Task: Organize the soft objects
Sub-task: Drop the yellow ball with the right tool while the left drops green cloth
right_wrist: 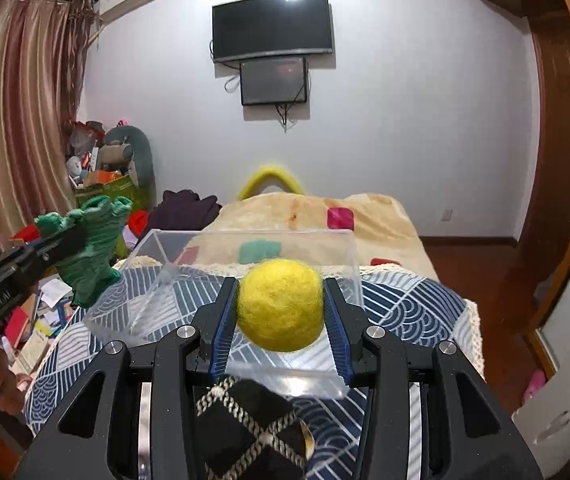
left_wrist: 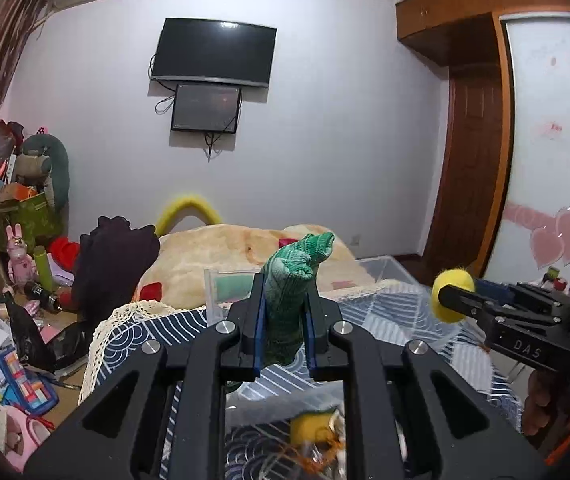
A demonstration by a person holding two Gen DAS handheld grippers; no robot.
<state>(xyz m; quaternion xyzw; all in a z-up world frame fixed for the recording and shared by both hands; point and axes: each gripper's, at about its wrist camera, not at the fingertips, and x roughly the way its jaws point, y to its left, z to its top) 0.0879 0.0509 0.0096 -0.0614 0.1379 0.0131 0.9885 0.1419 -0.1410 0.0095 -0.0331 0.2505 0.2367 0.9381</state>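
Green knit glove [left_wrist: 291, 288], crumpled, pinched by left fingers [left_wrist: 283, 320], fuzzy yellow ball [right_wrist: 281, 306] squeezed between right fingers [right_wrist: 281, 320].

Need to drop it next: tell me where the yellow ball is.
The yellow ball is clamped in the right gripper, held above the near edge of the clear box; the left wrist view shows it at far right.

**Counter and bed: surface contents**

Counter [right_wrist: 413, 300] covered by blue-and-white patterned cloth, lace-edged. Directly on it: clear plastic box [right_wrist: 245, 248]; black checked fabric item [right_wrist: 245, 428] at the near edge. Bed [right_wrist: 381, 216] beyond carried a cream blanket.
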